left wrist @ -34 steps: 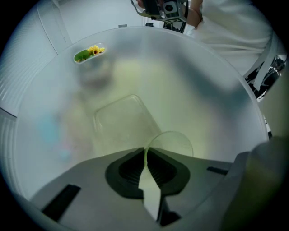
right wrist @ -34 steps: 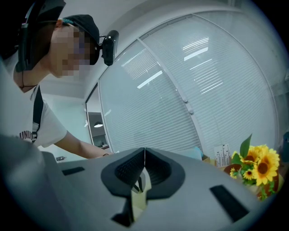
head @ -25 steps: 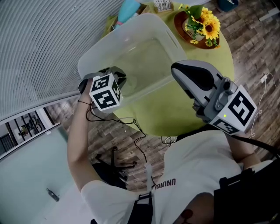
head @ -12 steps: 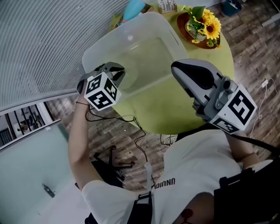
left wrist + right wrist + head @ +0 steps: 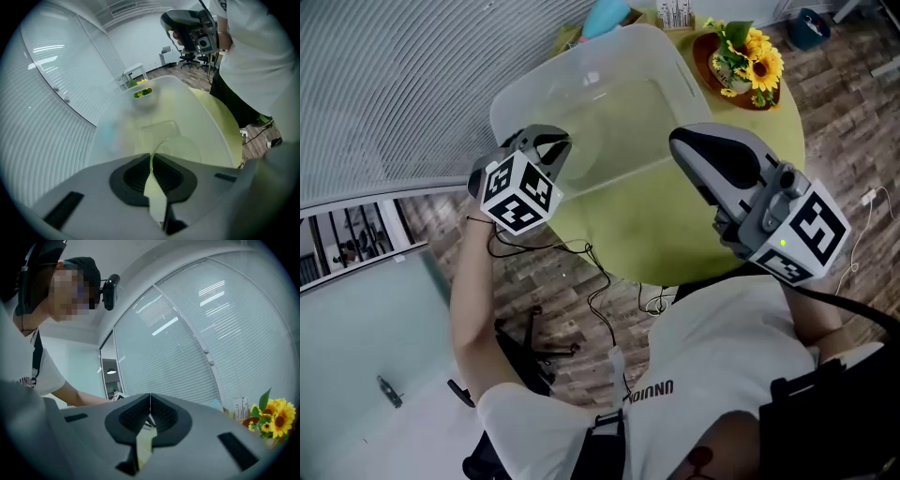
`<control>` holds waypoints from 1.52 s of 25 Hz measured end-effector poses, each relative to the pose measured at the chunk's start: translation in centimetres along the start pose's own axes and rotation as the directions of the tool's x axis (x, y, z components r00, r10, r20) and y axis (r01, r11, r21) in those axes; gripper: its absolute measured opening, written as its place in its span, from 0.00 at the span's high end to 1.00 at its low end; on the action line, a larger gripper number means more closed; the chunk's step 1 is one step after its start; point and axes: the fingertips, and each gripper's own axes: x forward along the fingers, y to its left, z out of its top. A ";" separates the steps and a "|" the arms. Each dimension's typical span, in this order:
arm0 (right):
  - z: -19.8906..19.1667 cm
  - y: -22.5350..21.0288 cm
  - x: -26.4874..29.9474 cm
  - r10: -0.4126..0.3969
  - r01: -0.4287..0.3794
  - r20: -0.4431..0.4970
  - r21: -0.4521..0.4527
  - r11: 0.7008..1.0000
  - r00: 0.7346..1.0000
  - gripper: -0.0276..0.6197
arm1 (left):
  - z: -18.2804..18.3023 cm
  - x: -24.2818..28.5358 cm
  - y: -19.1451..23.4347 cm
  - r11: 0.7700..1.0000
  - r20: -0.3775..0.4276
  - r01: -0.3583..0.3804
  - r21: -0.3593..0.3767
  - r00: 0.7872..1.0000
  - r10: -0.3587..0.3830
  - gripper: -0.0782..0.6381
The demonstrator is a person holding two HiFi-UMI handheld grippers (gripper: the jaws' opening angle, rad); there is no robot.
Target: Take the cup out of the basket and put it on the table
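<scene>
- On the round yellow-green tabletop, a translucent white basket covers the left and far portion of the surface.
- Inside the basket, a clear cup shows as a faint curved outline just beyond the jaw tips in the left gripper view. It is on the basket floor and has not been lifted out. Whether it stands upright or lies on its side cannot be determined.
- At the near-left rim of the basket, the left hand-held gripper points into the basket interior. Its marker cube faces the head camera.
- The left hand-held gripper has its jaws pressed together, the pad tips meeting. Nothing sits between them.
- Above the near-right edge of the tabletop, the right hand-held gripper is held clear of the basket, well apart from the cup.
- The right hand-held gripper has its jaws pressed together as well, tips in contact, with nothing between the pads. The right gripper view looks across toward a blind-covered glass wall.
- At the far-right edge of the tabletop, a bunch of sunflowers rests on a brown plate, just beside the far-right corner of the basket.
- At the far edge of the tabletop, behind the basket, a teal object is partly cut off by the frame.
- Below the near edge of the tabletop, a black cable runs across the wood-pattern floor.
</scene>
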 end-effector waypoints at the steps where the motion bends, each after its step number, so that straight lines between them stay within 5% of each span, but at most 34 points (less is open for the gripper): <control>1: 0.1 0.1 0.0 0.005 -0.005 0.001 -0.001 1.000 1.000 0.93 | 0.0 -0.3 0.1 1.000 0.003 -0.015 -0.006 1.000 0.015 0.85; 15: -0.1 0.4 0.2 0.056 -0.056 0.006 0.000 0.998 0.998 0.93 | -0.6 -4.0 1.9 0.963 0.065 -0.186 -0.193 0.977 0.202 0.85; 28: -0.4 0.6 0.4 0.101 -0.101 -0.009 -0.004 0.995 0.995 0.93 | 0.0 -6.4 2.3 0.881 0.133 -0.286 -0.377 0.925 0.357 0.85; 38: -0.5 0.8 0.6 0.134 -0.134 -0.021 0.007 0.991 0.991 0.93 | 1.0 -8.4 1.9 0.842 0.159 -0.315 -0.439 0.894 0.418 0.85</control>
